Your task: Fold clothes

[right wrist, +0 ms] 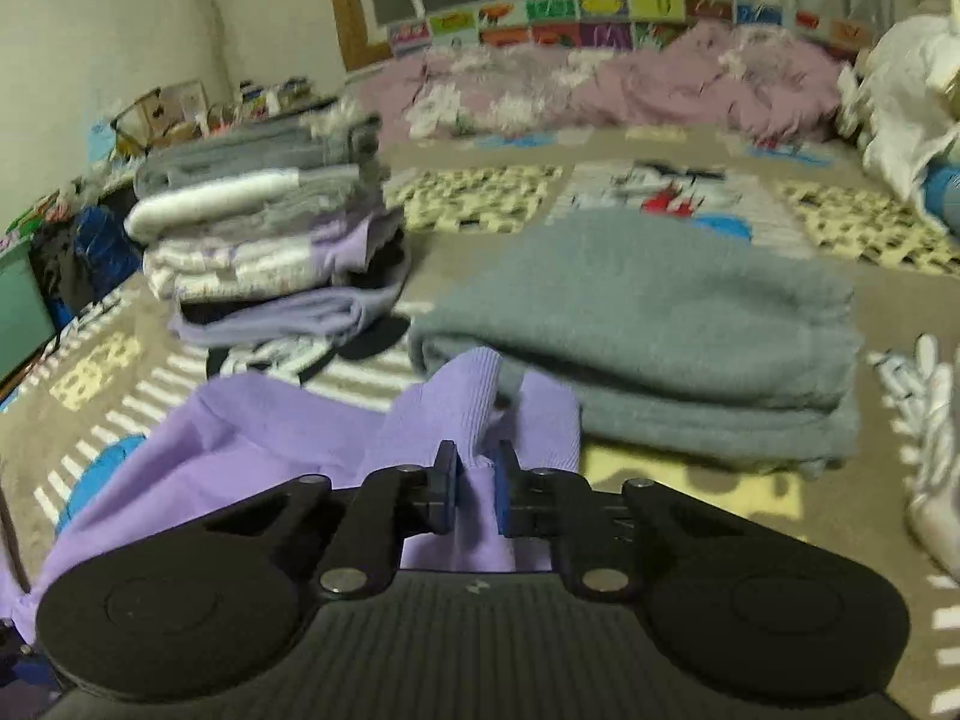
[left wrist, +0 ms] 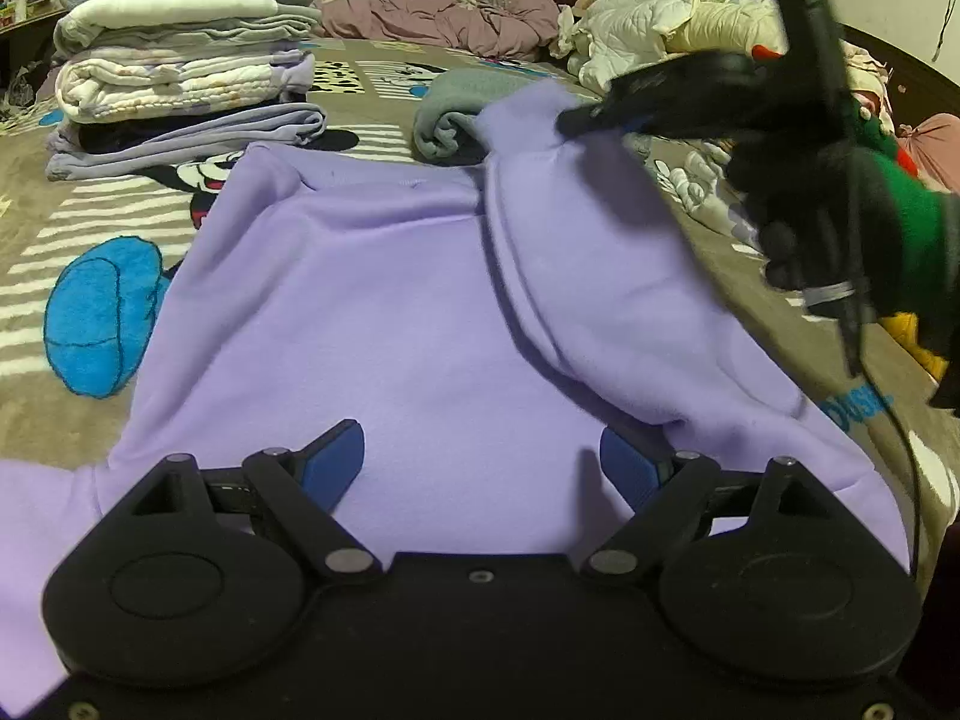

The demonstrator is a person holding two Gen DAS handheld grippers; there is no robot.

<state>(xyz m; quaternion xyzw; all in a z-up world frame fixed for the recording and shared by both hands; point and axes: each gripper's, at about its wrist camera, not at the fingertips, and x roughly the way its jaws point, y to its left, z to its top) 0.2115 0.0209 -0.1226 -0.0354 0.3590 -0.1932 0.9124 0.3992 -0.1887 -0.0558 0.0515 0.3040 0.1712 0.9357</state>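
A gloved hand with a green cuff reached in from the right, tilting the right claw gently downward; its blue pads were pinched onto the ribbed cuff of a lilac sweatshirt, the sleeve lifted and drawn across the garment's right side. The left claw hovered low over the near hem, angled downward, its jaws spread wide with nothing between them. The sweatshirt lay flat on the cartoon-print bed cover, long axis running from the near hem away toward the neckline. Just beyond it sat a folded grey-blue blanket, and farther left a stack of folded clothes.
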